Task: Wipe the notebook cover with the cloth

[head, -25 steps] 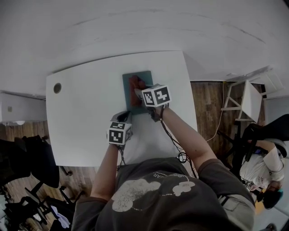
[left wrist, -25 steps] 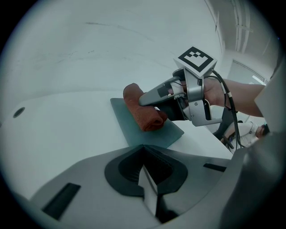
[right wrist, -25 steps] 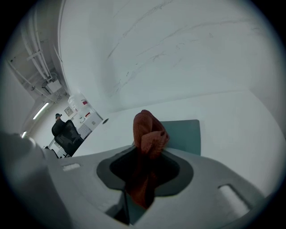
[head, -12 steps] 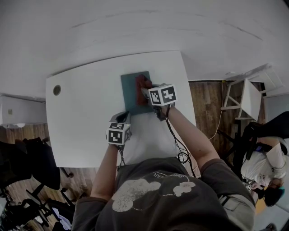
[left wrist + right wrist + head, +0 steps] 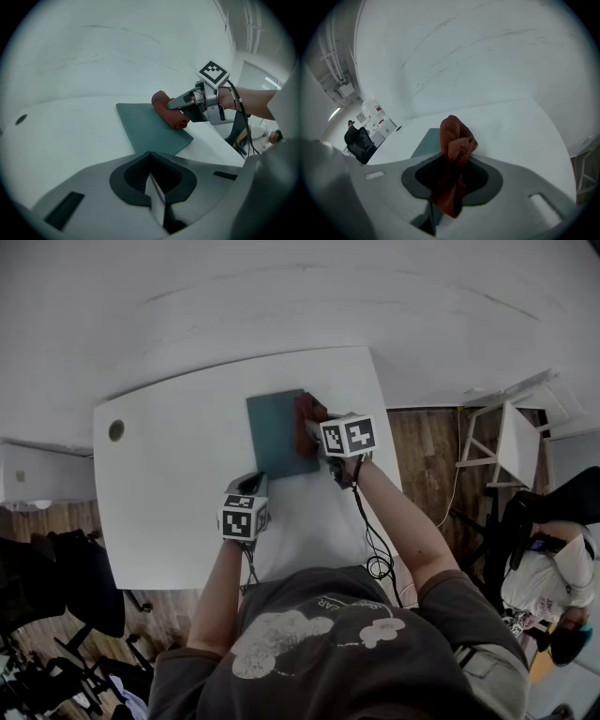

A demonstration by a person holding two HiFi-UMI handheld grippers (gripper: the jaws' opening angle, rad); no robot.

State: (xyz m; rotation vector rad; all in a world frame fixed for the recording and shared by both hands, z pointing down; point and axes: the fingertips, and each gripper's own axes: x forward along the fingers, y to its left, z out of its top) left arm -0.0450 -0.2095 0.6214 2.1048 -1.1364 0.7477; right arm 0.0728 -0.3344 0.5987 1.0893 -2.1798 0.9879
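A dark teal notebook (image 5: 277, 435) lies flat on the white table (image 5: 169, 493). A crumpled red cloth (image 5: 307, 413) rests at the notebook's right edge, and my right gripper (image 5: 315, 427) is shut on it. In the right gripper view the cloth (image 5: 454, 150) bulges up from between the jaws, with the notebook (image 5: 425, 142) just behind. My left gripper (image 5: 256, 482) rests at the notebook's near edge, shut with nothing in it. Its own view shows the notebook (image 5: 147, 129), the cloth (image 5: 168, 112) and the right gripper (image 5: 185, 101) beyond.
A round cable hole (image 5: 116, 430) sits near the table's left edge. A cable (image 5: 373, 545) trails from the right gripper over the near edge. Right of the table stands a white frame (image 5: 506, 442); black chairs (image 5: 66, 587) stand at the left, and a person (image 5: 553, 592) sits at the lower right.
The right gripper has dragged the red cloth rightwards across the notebook cover, from its middle to its right edge. The left gripper has stayed in place.
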